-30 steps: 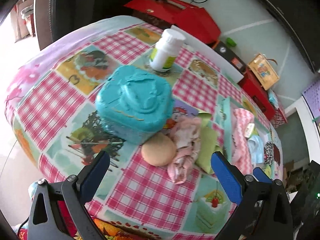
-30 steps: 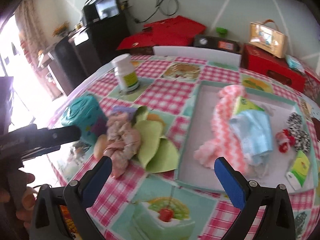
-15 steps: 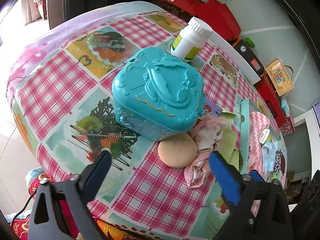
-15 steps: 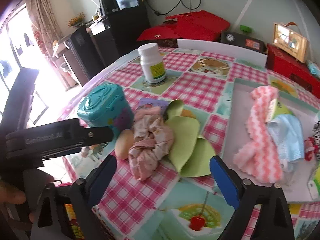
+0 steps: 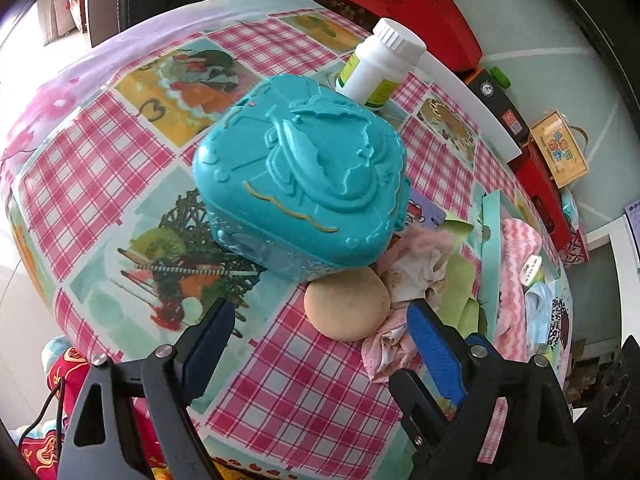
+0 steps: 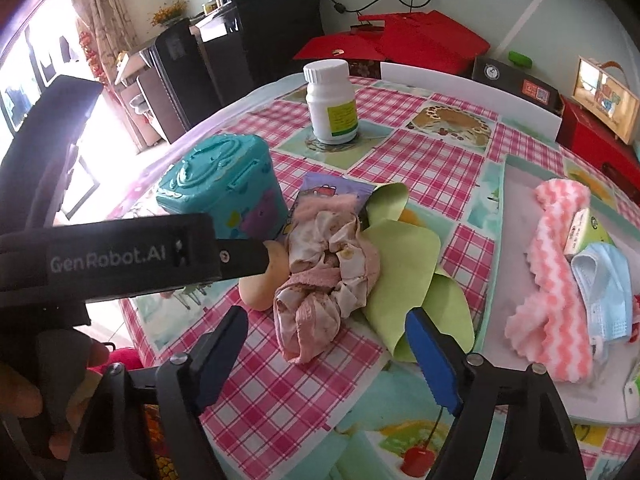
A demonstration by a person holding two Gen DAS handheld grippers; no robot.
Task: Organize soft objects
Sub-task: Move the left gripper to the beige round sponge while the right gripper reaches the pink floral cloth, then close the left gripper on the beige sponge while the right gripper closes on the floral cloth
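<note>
- left gripper (image 5: pixel 320 344) jaws wide, empty, above the tan ball (image 5: pixel 346 306)
- right gripper (image 6: pixel 326 350) jaws closing, empty, over the crumpled pink cloth (image 6: pixel 328 276)
- cloth beside teal box (image 6: pixel 218 196), on checked table (image 6: pixel 420 168)

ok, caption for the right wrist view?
Open right tool, closing, nears crumpled pink cloth and green cloth on checked tablecloth.
</note>
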